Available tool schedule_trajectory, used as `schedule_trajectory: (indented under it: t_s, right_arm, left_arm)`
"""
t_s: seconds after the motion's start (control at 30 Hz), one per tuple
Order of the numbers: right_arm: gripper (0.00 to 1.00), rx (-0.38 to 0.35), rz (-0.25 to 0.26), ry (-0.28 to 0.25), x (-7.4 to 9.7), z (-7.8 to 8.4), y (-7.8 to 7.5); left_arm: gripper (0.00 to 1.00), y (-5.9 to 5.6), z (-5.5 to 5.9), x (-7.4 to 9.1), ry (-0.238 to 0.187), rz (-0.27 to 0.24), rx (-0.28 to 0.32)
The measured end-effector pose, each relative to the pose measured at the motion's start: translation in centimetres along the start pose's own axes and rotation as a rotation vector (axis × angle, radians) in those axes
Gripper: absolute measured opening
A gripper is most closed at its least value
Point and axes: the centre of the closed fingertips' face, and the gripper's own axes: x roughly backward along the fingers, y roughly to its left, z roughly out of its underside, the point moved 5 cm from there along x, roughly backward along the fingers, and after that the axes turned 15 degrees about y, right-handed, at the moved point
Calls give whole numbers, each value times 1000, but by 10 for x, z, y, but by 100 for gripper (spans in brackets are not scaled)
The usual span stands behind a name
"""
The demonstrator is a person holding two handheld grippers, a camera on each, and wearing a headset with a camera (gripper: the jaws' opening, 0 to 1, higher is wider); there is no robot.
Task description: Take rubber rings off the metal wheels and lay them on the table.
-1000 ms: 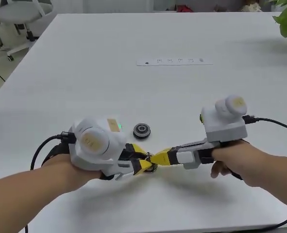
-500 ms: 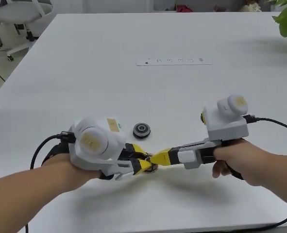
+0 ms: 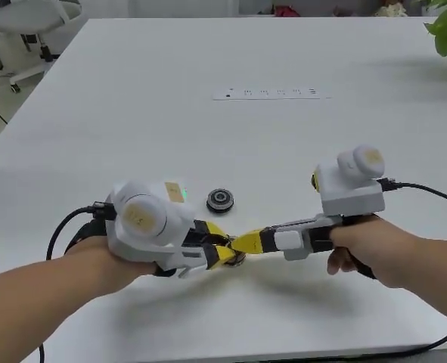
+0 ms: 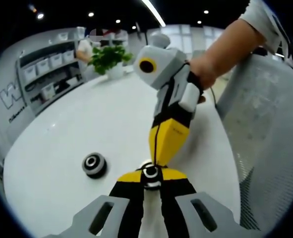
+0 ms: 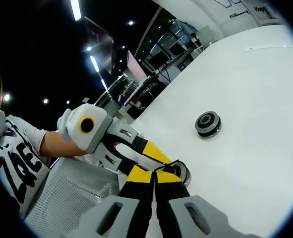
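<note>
Our left gripper [image 3: 221,255] clamps a small metal wheel [image 4: 151,175], black-rimmed with a pale hub, near the table's [image 3: 284,45] front edge. A second wheel [image 3: 220,200] lies just behind. Our right gripper [image 3: 244,244] meets the held wheel with its jaws pressed together; whether they pinch the rim, we cannot tell.

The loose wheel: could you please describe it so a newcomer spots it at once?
On the white table, find where the left tool and right tool meet. Just beyond lies the loose wheel, untouched; the other wheel is clamped in the left tool.
</note>
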Motion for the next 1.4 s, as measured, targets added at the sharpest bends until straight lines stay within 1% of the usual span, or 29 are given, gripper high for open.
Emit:
schedule_trajectory:
  t_s: [0.1,0.2,0.23,0.27,0.37,0.43,0.53,0.63,0.67,0.8,0.9,1.0,1.07,1.1,1.13,1.23,1.4]
  right_arm:
    - [0,-9,-13,-3,-1,0,2]
    - [0,-19,-40,-8,-2,0,6]
    - [0,-25,-56,-9,-2,0,7]
    - [0,-26,-59,-9,-2,0,7]
    - [0,-27,-52,-16,-1,0,6]
    - [0,-29,-37,-22,-1,-1,4]
    - [0,-23,-33,-18,-2,-1,5]
    - [0,-35,5,-16,-1,0,-1]
    - [0,-34,7,-17,-1,0,-2]
    - [0,-41,33,-17,1,0,-8]
    - [0,-44,34,-18,1,0,-9]
    - [0,-44,40,-17,1,1,-10]
    - [0,-44,40,-18,1,0,-11]
    - [0,-44,40,-17,1,0,-11]
    - [0,-45,40,-19,1,0,-12]
    - [0,-41,43,-18,0,-1,-14]
    - [0,-39,42,-20,-1,-2,-12]
  left_arm:
    - [11,0,0,0,-4,1,-2]
    - [11,0,0,0,-8,2,-1]
    - [11,0,0,0,-10,2,-1]
    - [11,0,1,0,-11,3,0]
    - [11,1,1,-1,-12,5,3]
    - [11,1,1,-1,-17,10,14]
    - [12,1,1,-1,-25,10,20]
    - [12,1,1,0,-26,11,26]
    - [12,1,1,0,-26,11,27]
    - [13,1,0,-1,-28,6,3]
    - [13,1,-1,0,-30,2,-34]
    - [15,1,-1,2,-36,12,-23]
    - [21,0,0,3,-39,26,-18]
    - [23,-1,0,4,-40,28,-16]
    - [24,-2,1,6,-44,40,-11]
    - [25,-3,2,10,-54,39,-10]
    - [28,-2,2,20,-87,37,23]
